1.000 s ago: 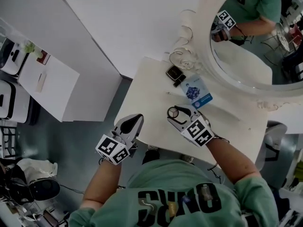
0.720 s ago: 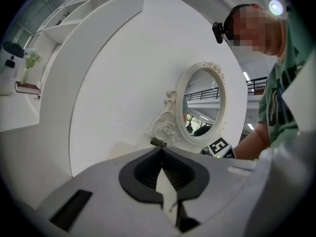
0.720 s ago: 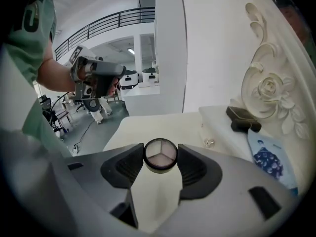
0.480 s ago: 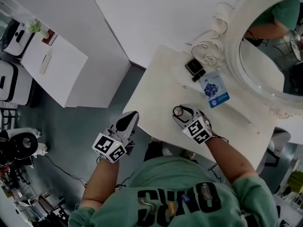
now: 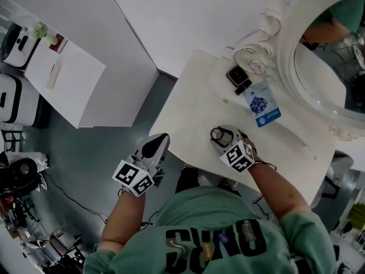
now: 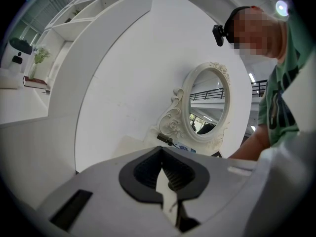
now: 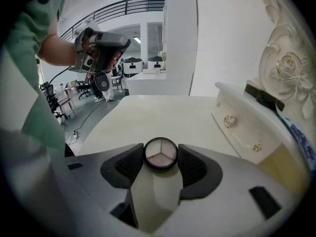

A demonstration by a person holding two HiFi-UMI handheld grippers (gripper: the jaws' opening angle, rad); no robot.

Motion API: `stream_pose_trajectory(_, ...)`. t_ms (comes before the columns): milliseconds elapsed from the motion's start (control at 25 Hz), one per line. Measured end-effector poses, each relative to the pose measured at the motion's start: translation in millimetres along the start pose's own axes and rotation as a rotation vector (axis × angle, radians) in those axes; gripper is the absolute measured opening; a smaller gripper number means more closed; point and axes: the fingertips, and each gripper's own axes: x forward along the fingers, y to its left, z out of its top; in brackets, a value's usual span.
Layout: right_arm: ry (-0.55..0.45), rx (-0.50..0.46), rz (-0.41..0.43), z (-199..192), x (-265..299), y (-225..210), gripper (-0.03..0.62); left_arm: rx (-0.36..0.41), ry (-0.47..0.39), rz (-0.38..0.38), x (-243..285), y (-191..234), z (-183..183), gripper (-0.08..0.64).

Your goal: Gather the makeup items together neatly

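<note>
Now R gripper pinches round 3-pan compact; L gripper closed, empty.

A white dressing table with an ornate mirror meets a white wall; grey floor, and a white counter bearing perhaps a plant.

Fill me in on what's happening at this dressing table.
A person stands at a white dressing table with a gripper in each hand. The right gripper is clamped on a small round compact and holds it over the tabletop near the front edge. The left gripper is shut and empty, off the table's left side. A dark square case and a blue-printed packet lie by the ornate mirror.
</note>
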Motion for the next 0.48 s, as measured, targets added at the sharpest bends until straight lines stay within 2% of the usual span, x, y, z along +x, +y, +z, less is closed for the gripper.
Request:
stream_pose_trajectory(160, 0.004, 0.025, -0.002, -5, 2, 0, 0.217, 0.006, 0.006, -0.012, 0, -5, -1, 0.008)
stream_pose_trajectory(280, -0.007, 0.029, 0.007, 0, -3, 1, 0.265, 0.017, 0.008, -0.024, 0, -11, 0, 0.008)
stream_pose_trajectory(480, -0.096, 0.063, -0.015, 22, -34, 0, 0.265, 0.035, 0.008, -0.056, 5, -27, 9, 0.008)
